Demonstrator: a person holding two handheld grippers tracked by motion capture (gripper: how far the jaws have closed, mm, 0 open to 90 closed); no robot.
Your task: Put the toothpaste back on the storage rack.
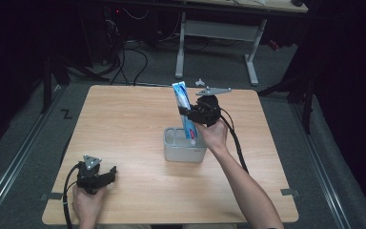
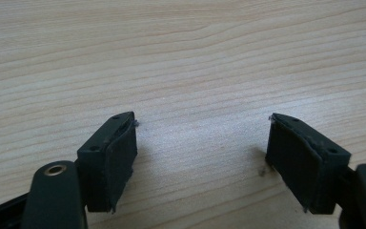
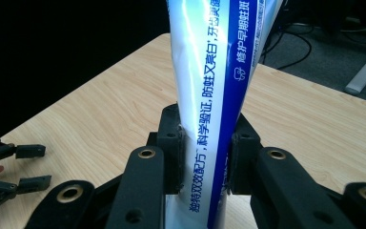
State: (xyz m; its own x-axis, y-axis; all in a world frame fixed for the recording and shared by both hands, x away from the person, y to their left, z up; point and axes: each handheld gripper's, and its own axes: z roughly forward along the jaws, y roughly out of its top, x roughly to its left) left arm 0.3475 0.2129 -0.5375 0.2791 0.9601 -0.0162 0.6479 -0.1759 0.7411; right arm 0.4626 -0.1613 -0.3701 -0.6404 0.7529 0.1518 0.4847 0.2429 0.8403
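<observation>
With the right gripper (image 1: 196, 113) fingers clamped on the tube (image 1: 183, 110), whose lower end dips into the grey holder (image 1: 184, 151) mid-worktop, lower it straight and upright, releasing only once seated; the left gripper (image 1: 108, 174) rests wide open, empty, near-left.

The counter (image 1: 124, 143) is seen whole from a fixed camera above its near edge, aimed forward and down. Its bare wood is viewed very closely from the left hand-held gripper (image 2: 202, 157). From the right hand-held gripper (image 3: 204, 157), it is viewed level, and the left one is shared with the high view.
</observation>
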